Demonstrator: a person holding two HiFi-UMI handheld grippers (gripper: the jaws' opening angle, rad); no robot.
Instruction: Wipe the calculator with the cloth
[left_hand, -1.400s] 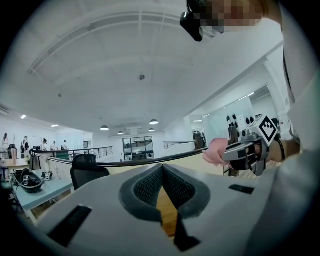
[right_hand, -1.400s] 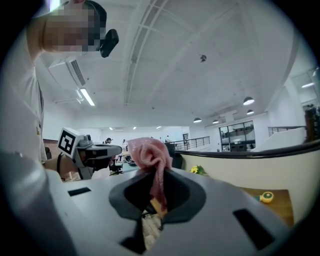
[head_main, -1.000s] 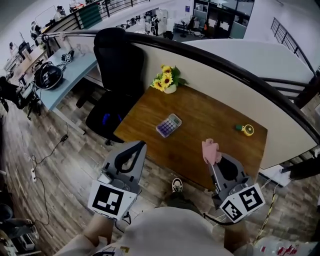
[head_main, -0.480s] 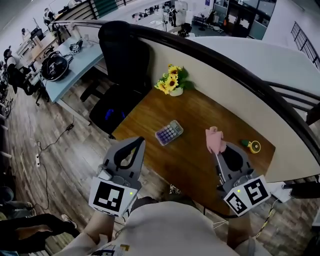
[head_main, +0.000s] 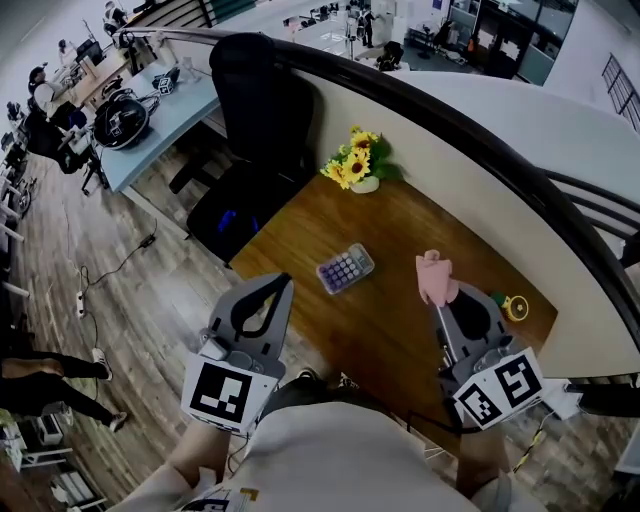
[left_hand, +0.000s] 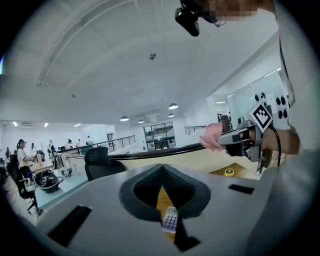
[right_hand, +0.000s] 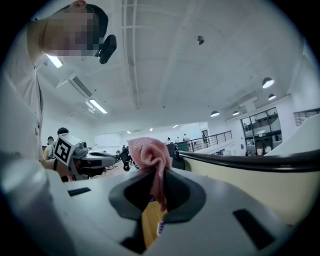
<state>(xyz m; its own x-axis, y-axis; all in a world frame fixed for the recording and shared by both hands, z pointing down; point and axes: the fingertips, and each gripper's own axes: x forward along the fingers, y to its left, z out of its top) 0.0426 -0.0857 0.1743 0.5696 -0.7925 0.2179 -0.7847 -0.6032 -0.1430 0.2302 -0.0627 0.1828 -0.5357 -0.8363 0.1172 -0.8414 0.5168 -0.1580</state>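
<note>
With its jaws clamped on the cloth (head_main: 436, 278), the right gripper (head_main: 438, 304) approaches and must lower onto the calculator (head_main: 345, 268); the left gripper (head_main: 281, 286) hangs closed and empty.

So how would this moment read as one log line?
right tool: shut on cloth, raised | left tool: shut, empty | calculator: on table, untouched | wipe: not begun

No legible text, labels, brands, numbers anywhere
</note>
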